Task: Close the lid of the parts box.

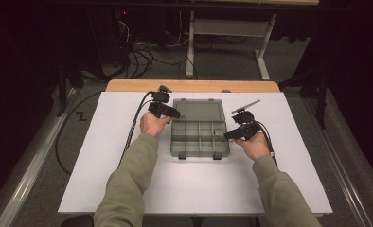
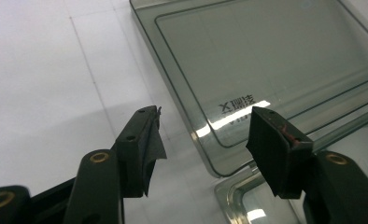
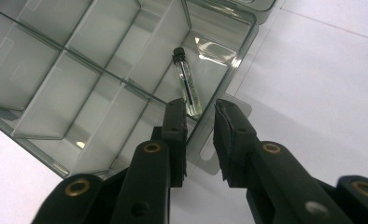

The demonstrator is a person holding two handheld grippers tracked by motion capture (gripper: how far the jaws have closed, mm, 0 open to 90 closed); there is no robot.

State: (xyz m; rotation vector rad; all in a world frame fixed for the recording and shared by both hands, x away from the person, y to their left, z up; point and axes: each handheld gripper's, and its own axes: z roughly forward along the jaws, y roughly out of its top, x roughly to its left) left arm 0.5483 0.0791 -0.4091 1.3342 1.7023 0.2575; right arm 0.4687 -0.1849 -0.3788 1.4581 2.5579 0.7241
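Observation:
A clear smoky compartment box (image 1: 172, 142) lies on the white table with its lid (image 1: 197, 110) folded back flat. My left gripper (image 1: 175, 113) is at the lid's near left corner. In the left gripper view this gripper (image 2: 205, 119) stands open, one jaw over the table and the other over the lid (image 2: 266, 56), pressing on nothing. My right gripper (image 1: 227, 135) is at the box's right side. A small glass vial (image 3: 187, 81) with a black cap leans in the corner compartment just beyond that gripper (image 3: 198, 109). Its jaws stand narrowly apart astride the box's wall (image 3: 245, 37).
The white tabletop (image 1: 194, 184) has free room in front of the box and on both sides. A wooden strip (image 1: 192, 85) runs along the far edge. The left gripper's cable (image 1: 135, 127) trails over the table's left part. Desk legs and cables stand on the floor behind.

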